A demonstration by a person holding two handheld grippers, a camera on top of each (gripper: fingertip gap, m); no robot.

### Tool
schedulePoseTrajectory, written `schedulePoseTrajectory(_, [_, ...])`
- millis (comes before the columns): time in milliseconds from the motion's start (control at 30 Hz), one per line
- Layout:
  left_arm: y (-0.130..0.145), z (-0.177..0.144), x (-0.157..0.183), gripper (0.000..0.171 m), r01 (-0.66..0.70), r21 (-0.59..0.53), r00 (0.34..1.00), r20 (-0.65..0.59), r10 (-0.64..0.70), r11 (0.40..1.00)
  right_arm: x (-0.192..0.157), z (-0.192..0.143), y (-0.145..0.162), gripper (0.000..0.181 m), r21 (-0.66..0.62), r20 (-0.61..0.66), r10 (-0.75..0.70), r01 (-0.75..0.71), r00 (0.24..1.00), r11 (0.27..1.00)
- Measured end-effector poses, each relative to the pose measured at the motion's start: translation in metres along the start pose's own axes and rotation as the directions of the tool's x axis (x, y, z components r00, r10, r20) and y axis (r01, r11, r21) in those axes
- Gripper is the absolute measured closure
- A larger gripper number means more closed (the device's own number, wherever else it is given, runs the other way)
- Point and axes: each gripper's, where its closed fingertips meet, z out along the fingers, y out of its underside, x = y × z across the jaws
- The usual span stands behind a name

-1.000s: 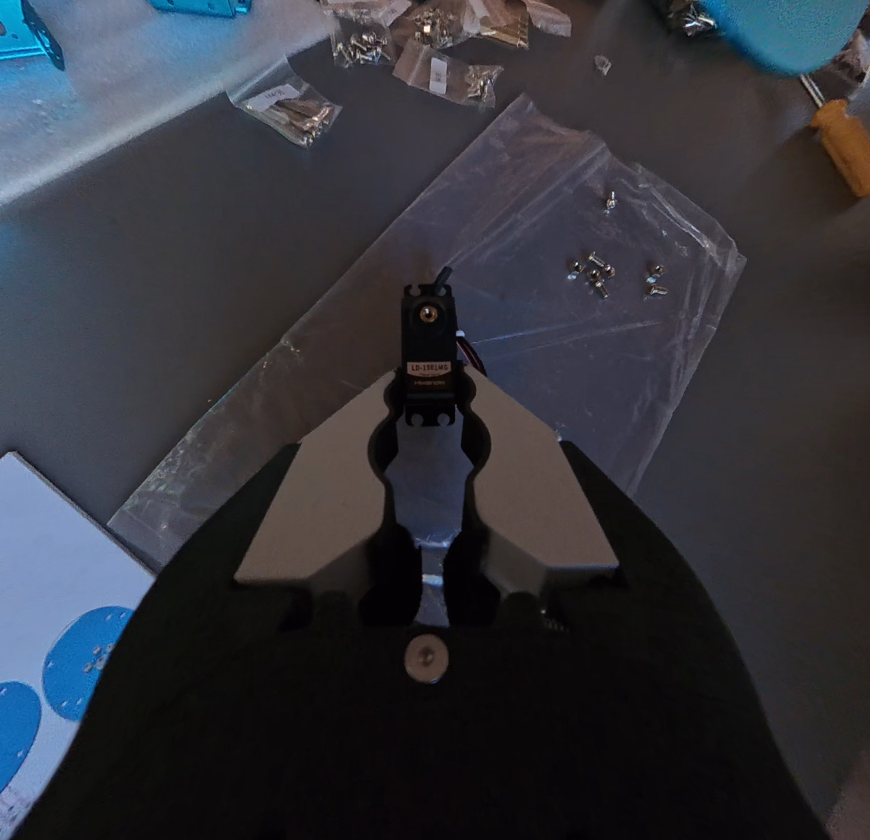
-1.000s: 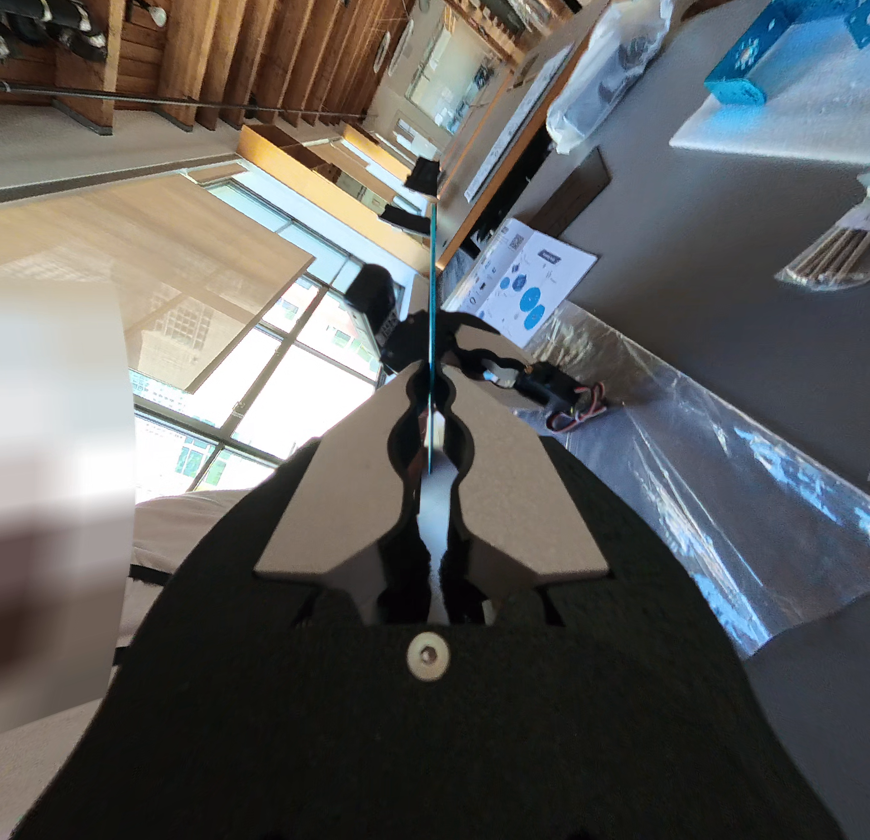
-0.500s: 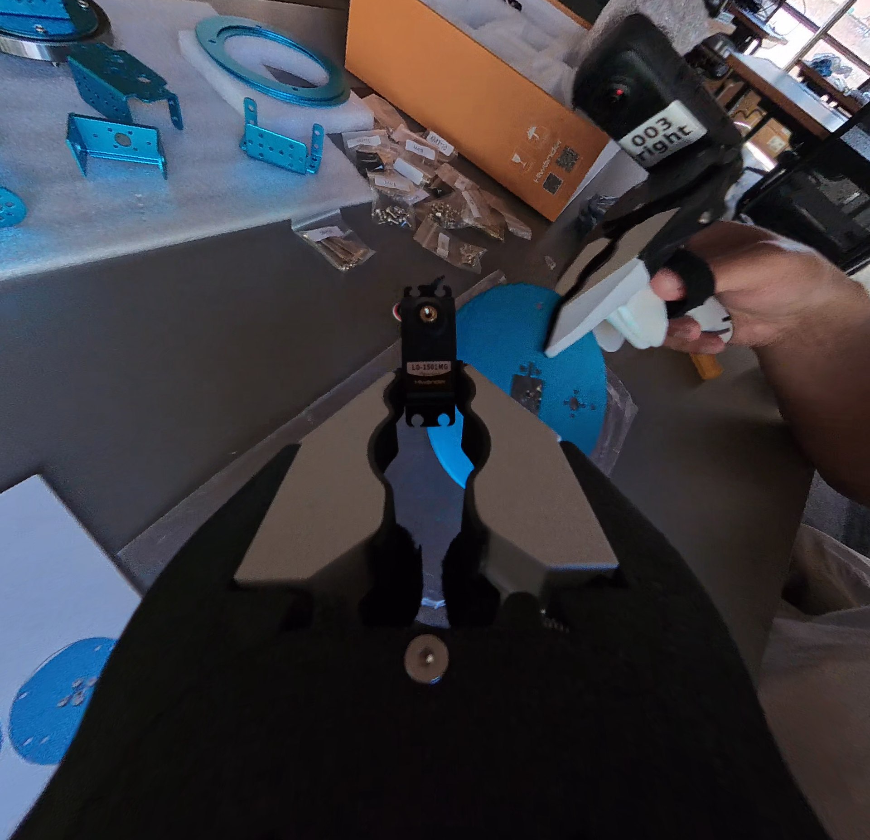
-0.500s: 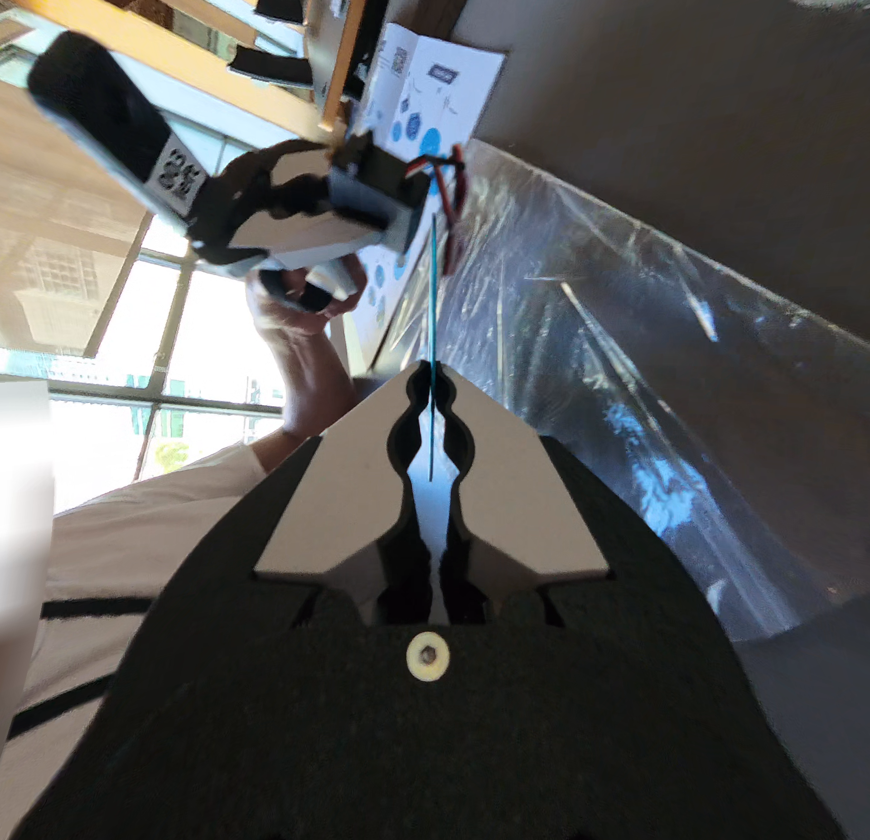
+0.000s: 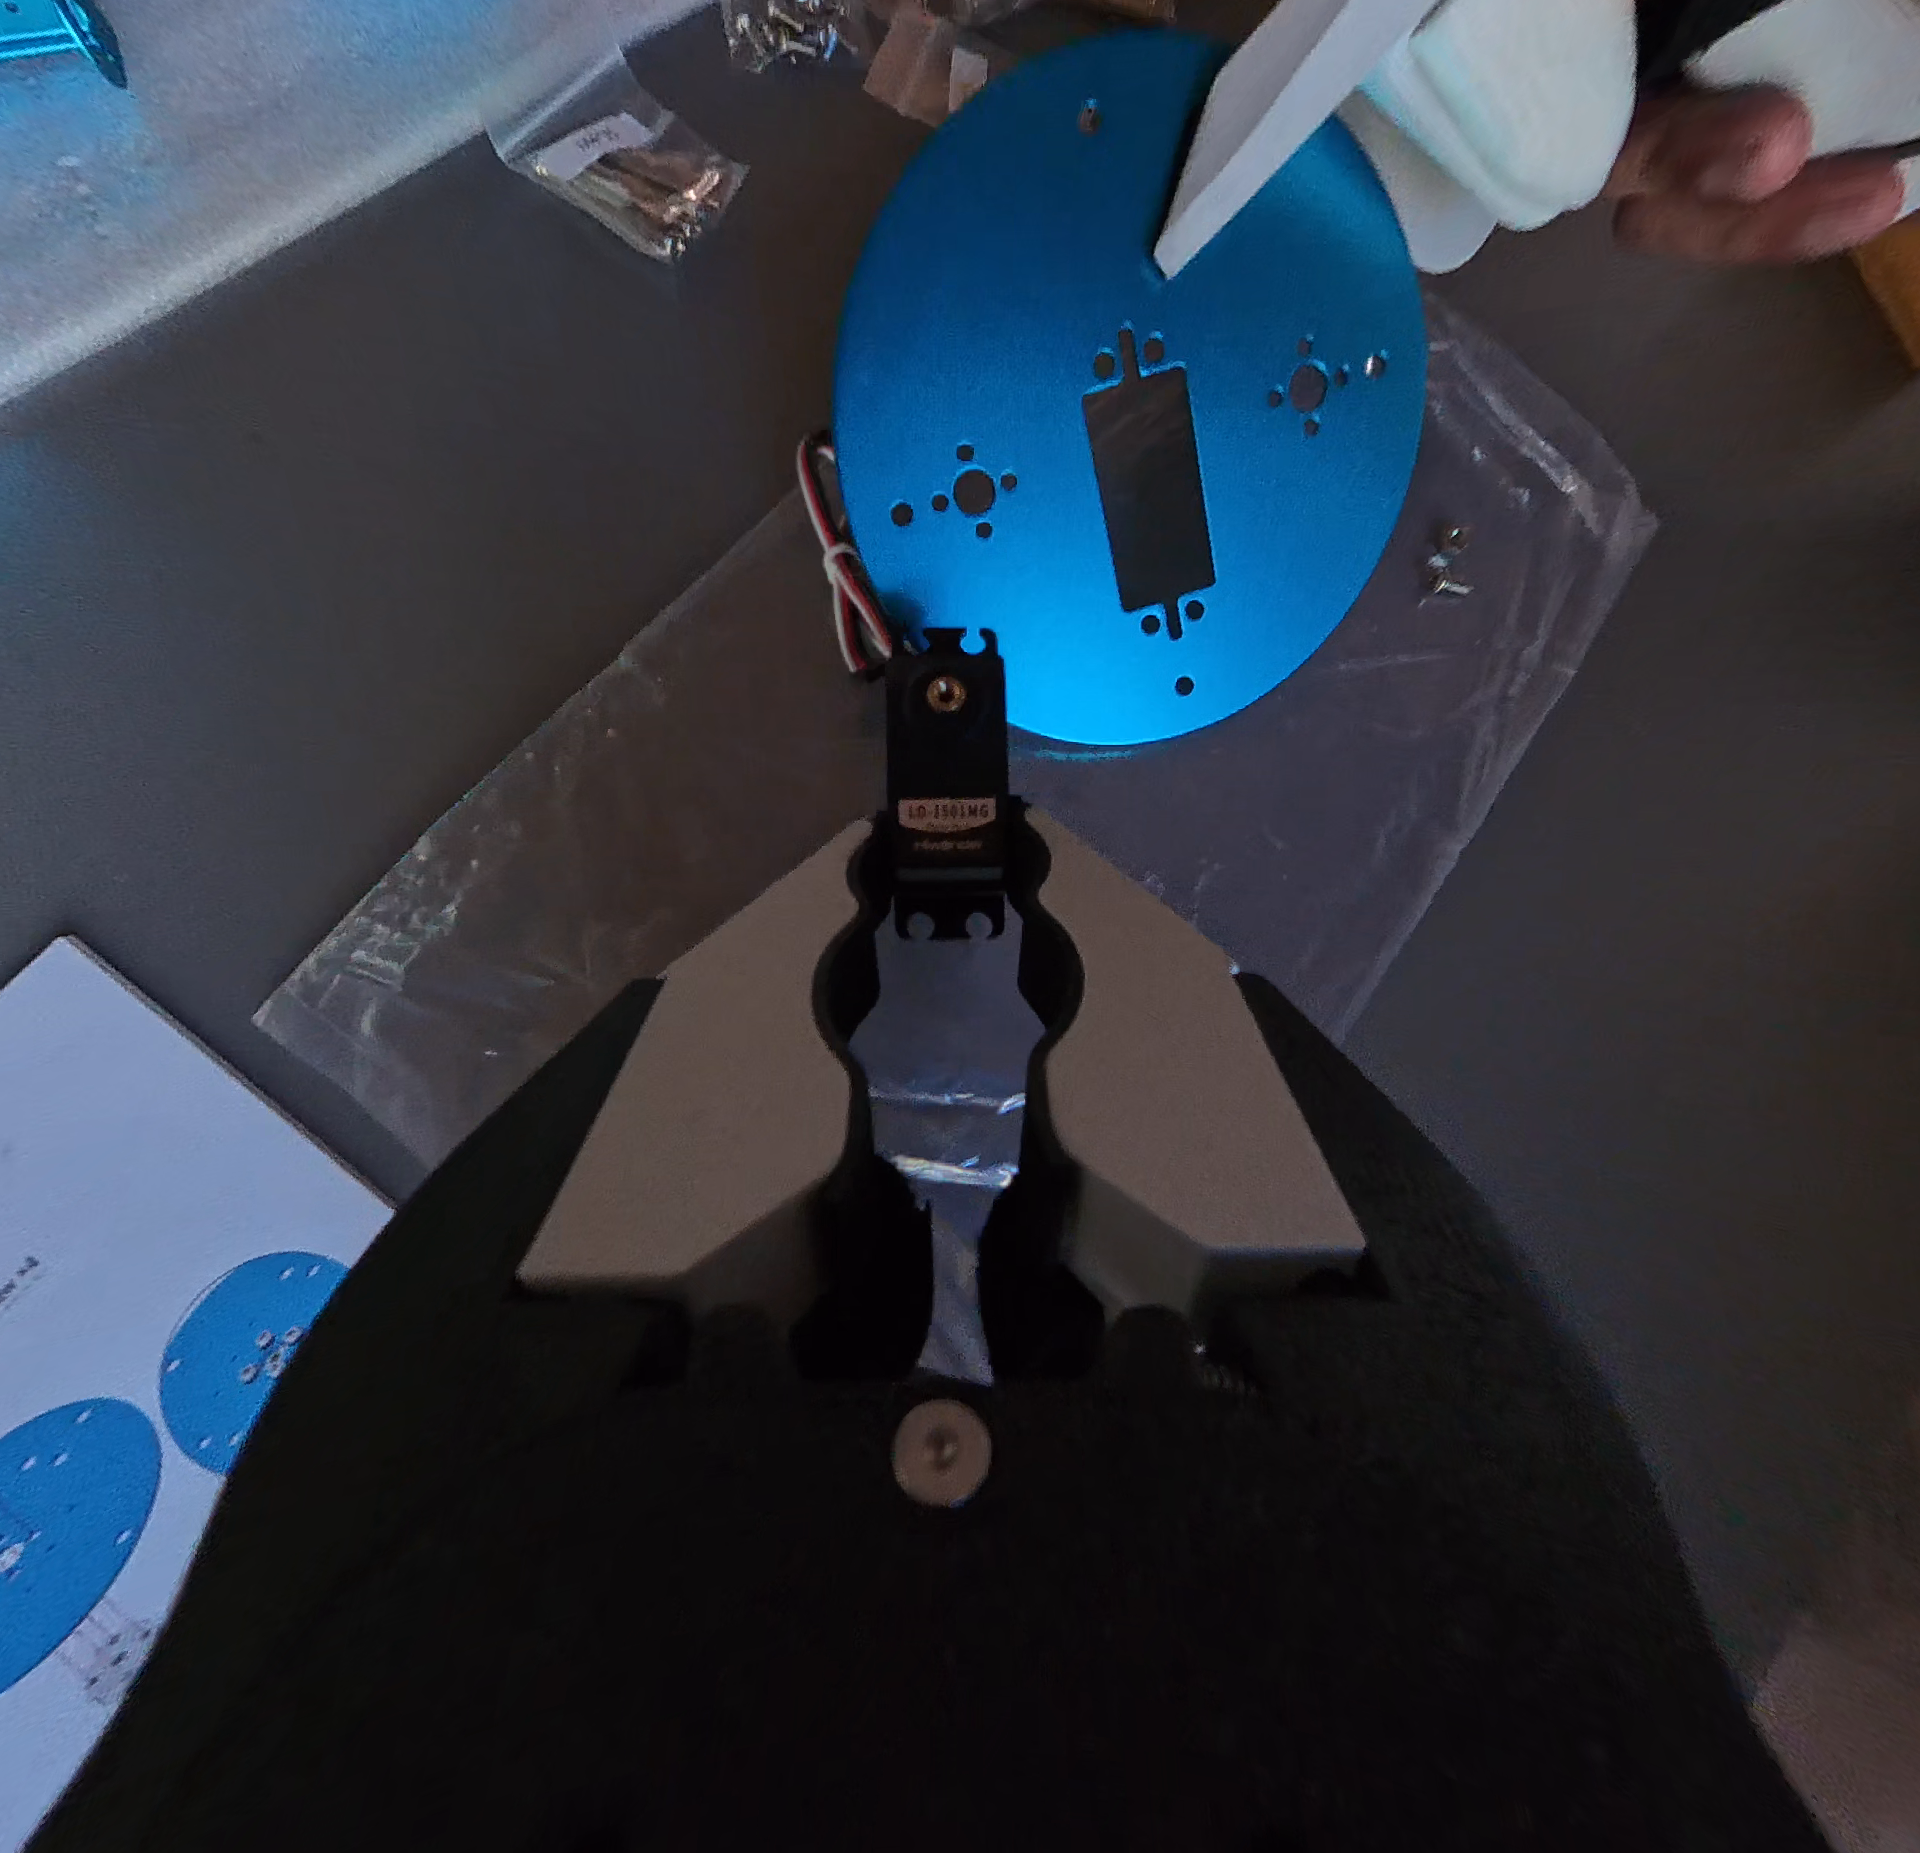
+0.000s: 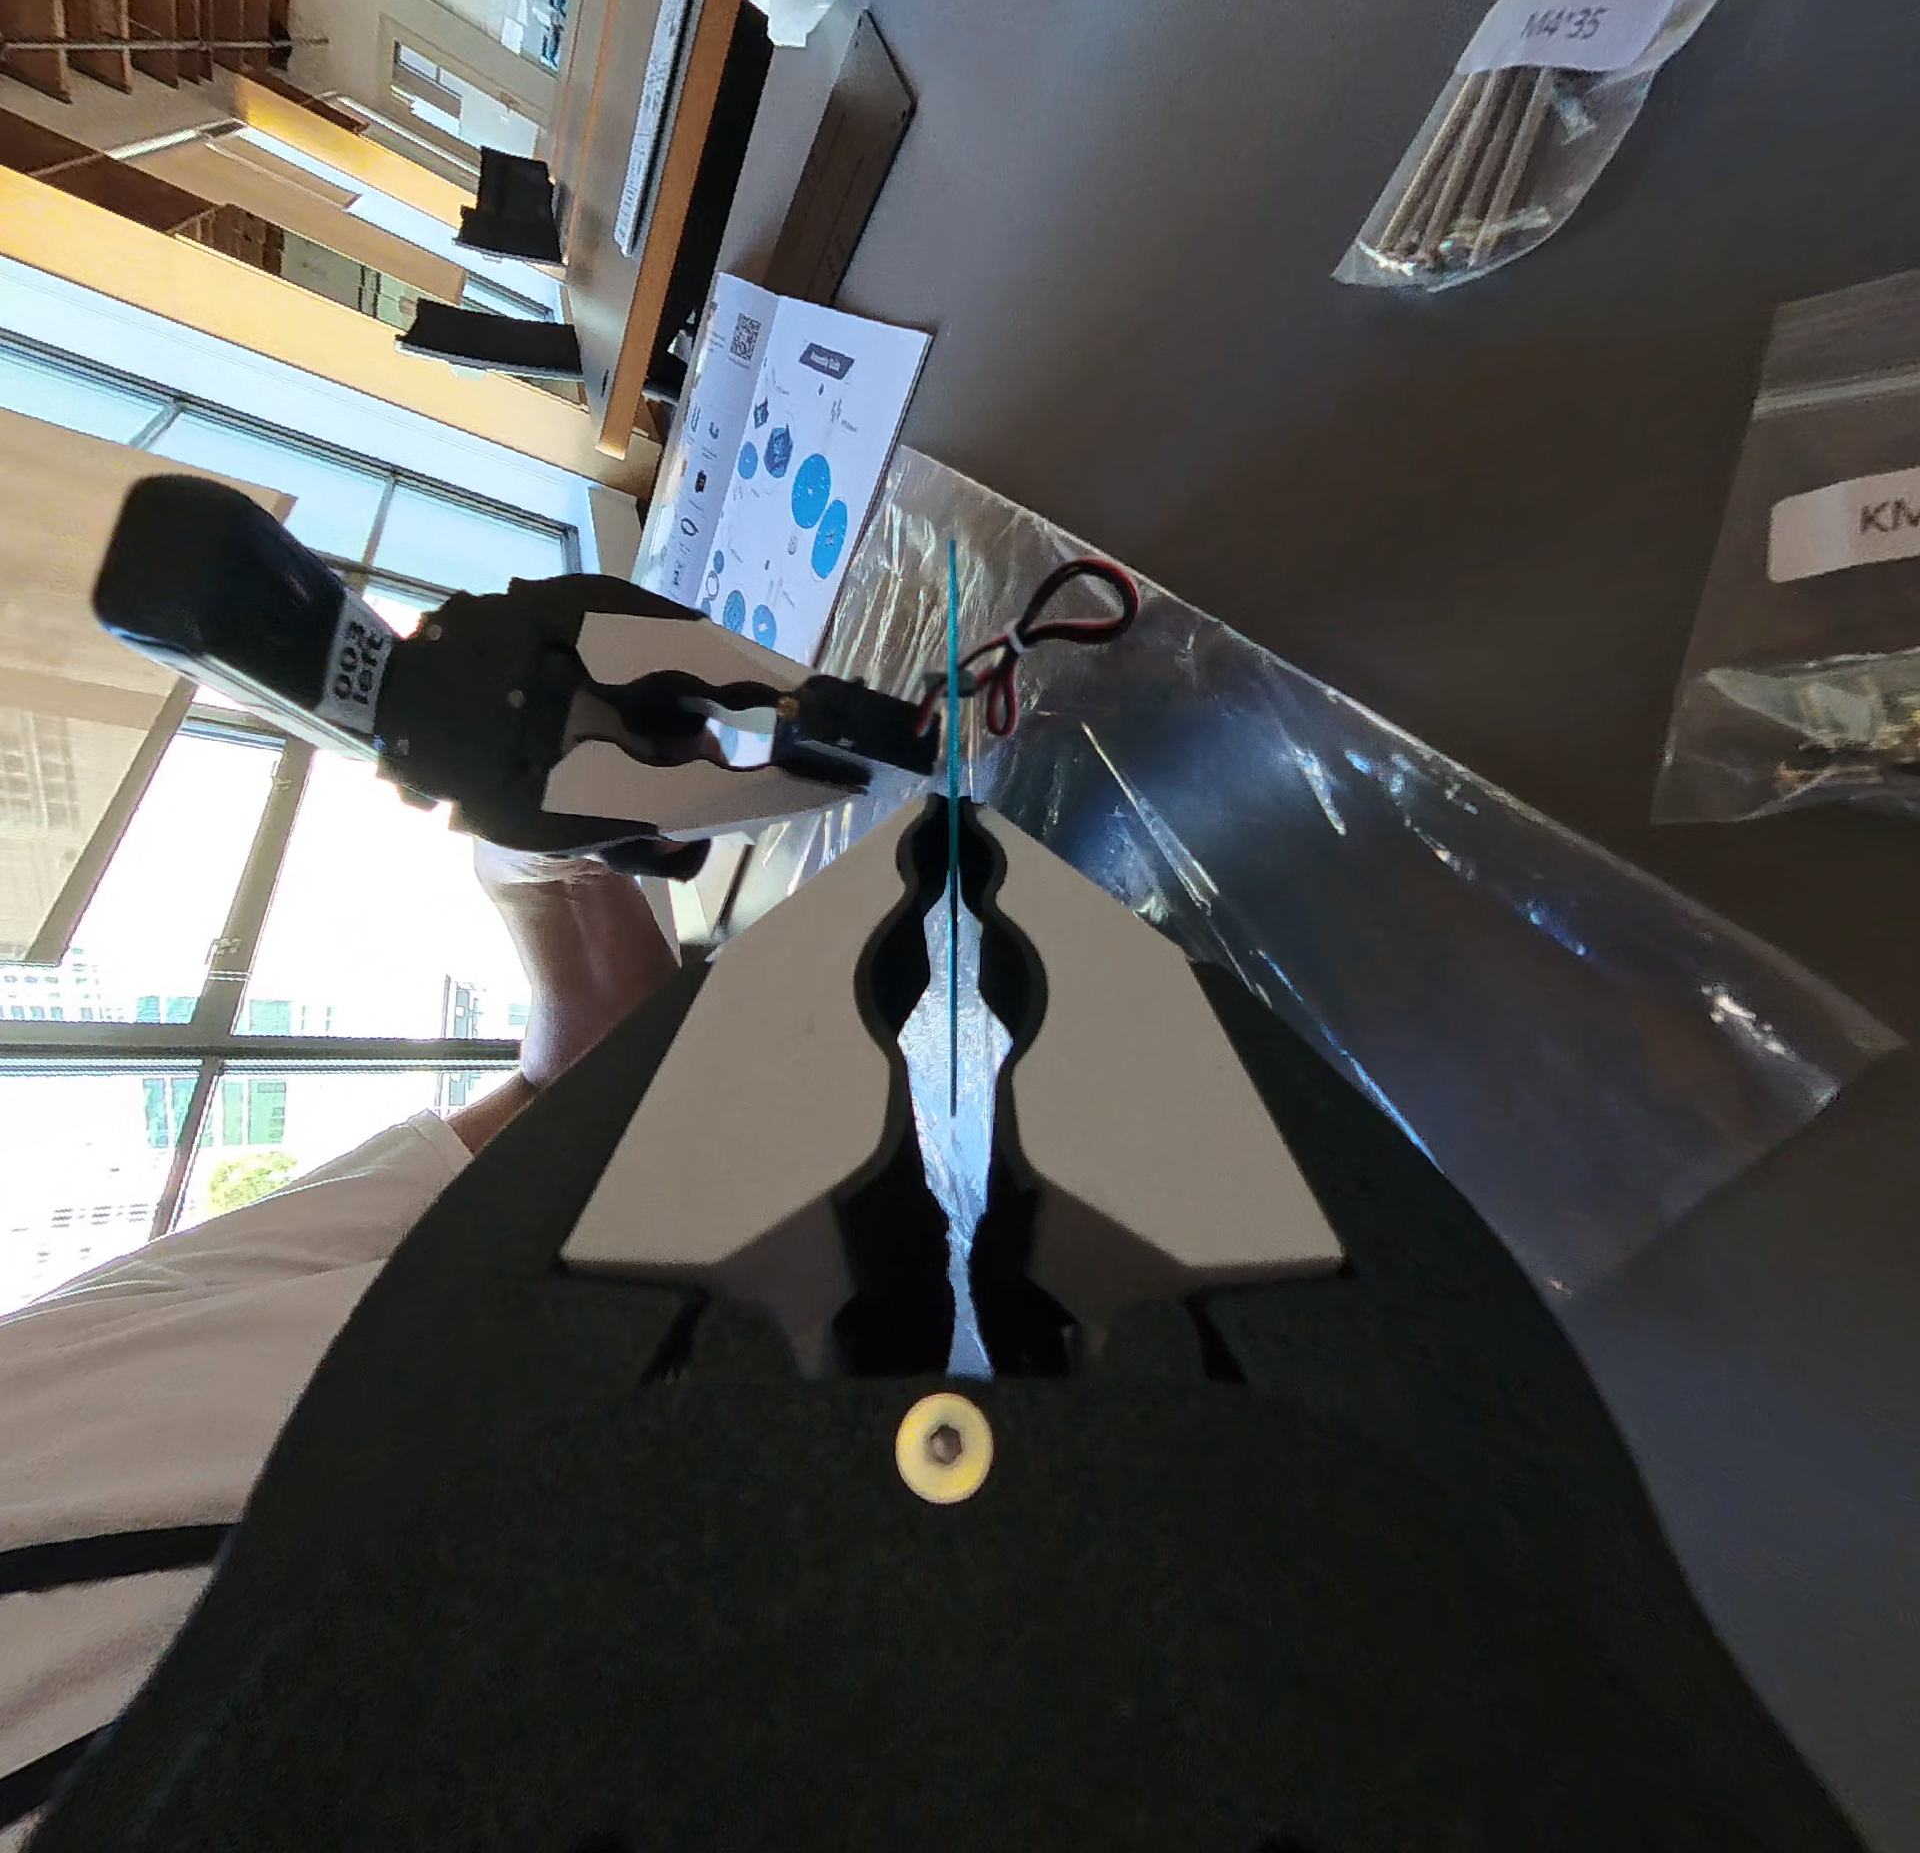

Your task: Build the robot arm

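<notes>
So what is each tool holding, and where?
Left tool: black servo motor, by its lower body. Right tool: round blue metal plate, by its rim.

dark grey table (image 5: 312, 473), clear plastic sheet (image 5: 1455, 764), screw bags (image 5: 634, 177), printed leaflet (image 5: 114, 1211), loose screws (image 5: 1446, 562)

The left gripper (image 5: 948, 847) is clamping a black servo motor (image 5: 945, 764) upright, its red-white-black lead (image 5: 847, 567) trailing behind. The right gripper (image 6: 952, 816) is pinching a round blue plate (image 5: 1127, 390), which is hanging just beyond the servo, its rectangular slot (image 5: 1148, 489) facing the left camera, above a clear plastic sheet (image 5: 1351, 816).
</notes>
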Motion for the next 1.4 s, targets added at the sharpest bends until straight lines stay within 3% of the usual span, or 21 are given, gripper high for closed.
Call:
schedulePoseTrajectory(267, [0.004, 0.004, 0.004, 0.151, -0.021, 0.0, 1.0, 0.003, 0.021, 1.0, -0.01, -0.027, -0.021, 0.181, 0.101, 0.047, -0.009, 0.004, 0.999, 0.995])
schedulePoseTrajectory(400, [0.003, 0.005, 0.004, 0.151, -0.042, 0.02, 0.999, 0.015, 0.041, 0.999, -0.03, -0.028, -0.027, 0.181, 0.154, 0.177, 0.014, -0.042, 0.984, 0.987])
schedulePoseTrajectory(600, [0.0, 0.009, 0.004, 0.151, -0.04, 0.052, 0.998, 0.054, 0.037, 0.998, -0.045, -0.004, -0.019, 0.181, 0.1, 0.359, 0.137, -0.184, 0.923, 0.978])
schedulePoseTrajectory(1133, [-0.001, 0.0, 0.006, 0.143, -0.034, 0.101, 0.998, 0.053, 0.029, 0.994, -0.046, 0.028, -0.006, 0.181, 0.057, 0.385, 0.201, -0.241, 0.901, 0.969])
schedulePoseTrajectory(1400, [0.014, -0.051, -0.006, 0.141, 0.015, 0.193, 0.994, 0.108, -0.037, 0.981, -0.056, 0.034, -0.005, 0.181, 0.064, 0.413, 0.197, -0.245, 0.889, 0.967])
